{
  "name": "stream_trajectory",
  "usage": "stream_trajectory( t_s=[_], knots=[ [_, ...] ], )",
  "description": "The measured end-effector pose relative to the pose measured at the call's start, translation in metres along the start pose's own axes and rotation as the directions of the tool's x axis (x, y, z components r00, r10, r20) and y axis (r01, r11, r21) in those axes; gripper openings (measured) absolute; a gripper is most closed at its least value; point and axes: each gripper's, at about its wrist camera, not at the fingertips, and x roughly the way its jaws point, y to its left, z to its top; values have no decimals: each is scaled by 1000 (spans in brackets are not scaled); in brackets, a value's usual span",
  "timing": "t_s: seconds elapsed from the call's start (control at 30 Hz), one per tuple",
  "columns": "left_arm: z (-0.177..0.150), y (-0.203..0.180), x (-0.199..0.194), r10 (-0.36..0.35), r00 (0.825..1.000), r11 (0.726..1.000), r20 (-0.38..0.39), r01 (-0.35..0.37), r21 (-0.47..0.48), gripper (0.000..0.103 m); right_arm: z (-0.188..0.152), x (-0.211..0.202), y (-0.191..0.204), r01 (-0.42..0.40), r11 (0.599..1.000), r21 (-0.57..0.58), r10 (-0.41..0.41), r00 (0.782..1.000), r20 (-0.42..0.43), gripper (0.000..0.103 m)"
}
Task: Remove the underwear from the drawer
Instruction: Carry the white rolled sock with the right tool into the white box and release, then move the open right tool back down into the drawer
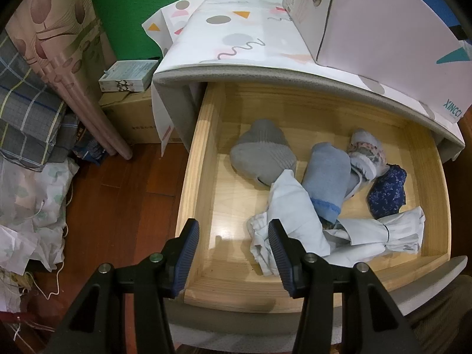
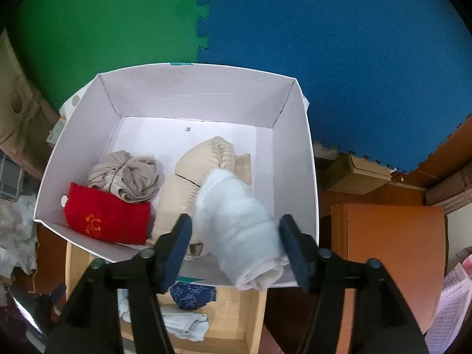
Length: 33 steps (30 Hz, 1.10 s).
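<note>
The wooden drawer is pulled out. In it lie a grey roll, a light blue roll, a patterned white roll, a dark blue floral piece and crumpled pale cloth. My left gripper hangs open over the drawer's front left with nothing between its fingers. My right gripper is over the white box. Its jaws stand apart around a blurred white rolled garment, and the pads do not press on it. The box holds beige rolls, a taupe bundle and a red cloth.
The white box stands on the cabinet's patterned top, above the drawer. Piled cloth and cardboard boxes crowd the wooden floor on the left. An orange wooden board is at the right. Green and blue foam mats cover the wall.
</note>
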Motion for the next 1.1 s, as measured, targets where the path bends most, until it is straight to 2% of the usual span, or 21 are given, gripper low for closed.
stream_trajectory(
  t_s=[0.1,0.33,0.5,0.6,0.83,1.1],
  knots=[
    [0,-1,3,5,1000,1000,-14,-5,10,50,-2,-6,2,16,1000,-15,-16,1000,12,61],
    [0,4,7,-14,999,1000,-37,14,0,50,-17,-39,0,-21,999,-24,22,999,40,64],
    [0,6,9,-24,998,1000,-50,24,-13,50,-47,-55,6,-67,996,-60,68,998,15,66],
    [0,7,10,-33,998,999,-58,33,-16,50,-71,-55,13,-99,992,-79,98,995,-19,73],
    [-1,8,12,-41,996,999,-73,39,-24,50,-130,-5,44,-158,976,-150,129,974,-184,74],
    [0,11,17,-64,994,997,-91,61,-43,50,-179,75,92,-225,937,-267,118,924,-365,74]
  ],
)
